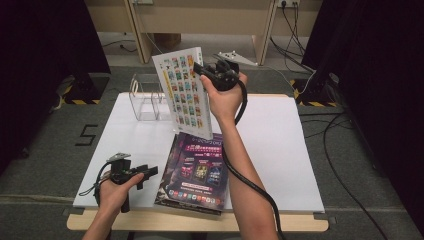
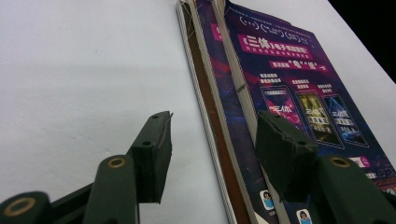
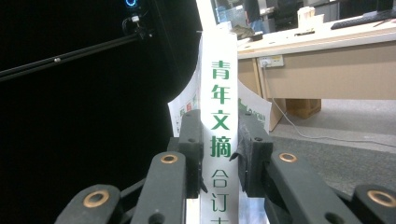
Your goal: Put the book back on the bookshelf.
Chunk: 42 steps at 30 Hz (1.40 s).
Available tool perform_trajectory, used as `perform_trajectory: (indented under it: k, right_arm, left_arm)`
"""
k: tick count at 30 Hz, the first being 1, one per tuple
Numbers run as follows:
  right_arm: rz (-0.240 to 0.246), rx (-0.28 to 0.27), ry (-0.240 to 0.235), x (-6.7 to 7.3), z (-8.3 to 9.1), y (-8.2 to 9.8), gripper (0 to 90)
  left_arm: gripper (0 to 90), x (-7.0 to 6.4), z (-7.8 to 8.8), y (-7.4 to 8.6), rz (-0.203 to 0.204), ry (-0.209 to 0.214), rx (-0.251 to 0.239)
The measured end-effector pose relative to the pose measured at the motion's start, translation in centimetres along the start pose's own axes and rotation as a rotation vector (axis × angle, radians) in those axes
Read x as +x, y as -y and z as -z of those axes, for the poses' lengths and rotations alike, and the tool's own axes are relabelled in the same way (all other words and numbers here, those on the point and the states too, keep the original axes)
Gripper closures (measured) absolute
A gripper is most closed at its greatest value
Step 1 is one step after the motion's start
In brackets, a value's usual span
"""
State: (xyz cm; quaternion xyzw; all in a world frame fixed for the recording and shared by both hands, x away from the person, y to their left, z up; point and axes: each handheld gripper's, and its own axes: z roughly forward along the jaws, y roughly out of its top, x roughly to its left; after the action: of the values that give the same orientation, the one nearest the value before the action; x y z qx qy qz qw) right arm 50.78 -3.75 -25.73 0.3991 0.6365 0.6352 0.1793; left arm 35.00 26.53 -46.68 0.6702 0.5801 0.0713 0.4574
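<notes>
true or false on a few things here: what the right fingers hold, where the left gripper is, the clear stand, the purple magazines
1. The right gripper is shut on the white book and holds it in the air above the table. True; in the right gripper view the fingers press on its spine.
2. The left gripper clamps the purple magazines. False; it is open, with the magazines' edge lying between its fingers and not pressed.
3. The clear stand already holds a book. False; it stands empty at the table's far left.
4. The purple magazines lie flat on the table. True.
5. The white book's cover is plain. False; it bears rows of small coloured pictures.
</notes>
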Motion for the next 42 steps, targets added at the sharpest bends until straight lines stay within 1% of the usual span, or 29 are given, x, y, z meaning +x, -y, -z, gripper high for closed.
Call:
perform_trajectory:
  k: [1,4,5,6,7,8,9,10,13,14,18,24,25,27,29,30,36,39,42]
  right_arm:
    - [-0.012,-0.002,-0.002,-0.1,-0.2,0.0,74.6]
    - [-0.011,-0.006,0.005,-0.7,-0.9,-0.2,74.6]
    - [-0.012,-0.004,0.015,-1.0,-1.2,-0.2,74.6]
    - [-0.012,-0.004,0.015,-1.0,-1.2,-0.2,74.6]
    - [-0.016,-0.012,0.030,-1.5,-1.5,-0.1,74.6]
    - [-0.019,-0.016,0.040,-1.7,-1.6,-0.1,74.6]
    - [-0.019,-0.016,0.040,-1.7,-1.6,-0.1,74.6]
    - [-0.026,-0.018,0.057,-2.2,-1.8,-0.1,74.6]
    - [-0.030,-0.023,0.060,-2.5,-1.9,0.0,74.6]
    - [-0.029,-0.026,0.068,-2.6,-2.0,0.0,74.6]
    - [-0.013,-0.029,0.089,-2.7,-2.2,0.1,74.6]
    - [0.000,-0.026,0.110,-2.2,-3.0,0.4,74.6]
    - [0.001,-0.031,0.122,-2.1,-3.3,0.5,74.6]
    - [0.000,-0.034,0.128,-2.1,-3.4,0.6,74.6]
    - [0.002,-0.038,0.150,-2.0,-3.9,0.7,74.6]
    - [0.011,-0.038,0.158,-1.9,-4.1,0.8,74.5]
    - [0.021,-0.035,0.174,-1.9,-5.0,0.9,74.5]
    - [0.014,-0.033,0.179,-1.8,-5.7,1.1,74.6]
    - [0.010,-0.030,0.178,-1.9,-5.9,1.1,74.5]
  left_arm:
    - [45.5,0.0,0.0,0.0,0.000,0.001,0.001]
    - [45.5,0.0,0.0,0.0,0.001,0.000,0.002]
    - [45.5,0.0,-0.1,0.0,0.002,0.003,0.002]
    - [45.5,0.0,-0.1,0.0,0.002,0.003,0.002]
    - [45.5,0.0,-0.1,0.0,0.004,0.003,0.002]
    - [45.5,0.0,-0.1,0.0,0.006,0.002,0.004]
    - [45.5,0.0,-0.1,0.0,0.006,0.002,0.004]
    - [45.5,0.1,-0.1,0.0,0.004,0.001,0.005]
    - [45.5,0.1,-0.1,0.0,0.006,0.001,0.005]
    - [45.5,0.1,-0.2,0.0,0.007,0.002,0.005]
    - [45.5,0.1,-0.1,0.0,0.007,0.000,0.007]
    - [45.5,0.1,-0.2,0.0,0.001,0.004,0.009]
    - [45.5,0.1,-0.2,0.0,0.003,0.004,0.007]
    - [45.5,0.1,-0.2,0.0,0.005,0.005,0.006]
    - [45.5,0.1,-0.2,0.0,0.004,0.006,0.007]
    - [45.5,0.1,-0.2,0.0,0.005,0.005,0.006]
    - [45.5,0.1,-0.1,0.0,0.010,0.007,0.004]
    - [45.5,0.1,-0.2,0.0,0.009,0.009,0.005]
    - [45.5,0.2,-0.2,0.1,0.015,0.013,0.004]
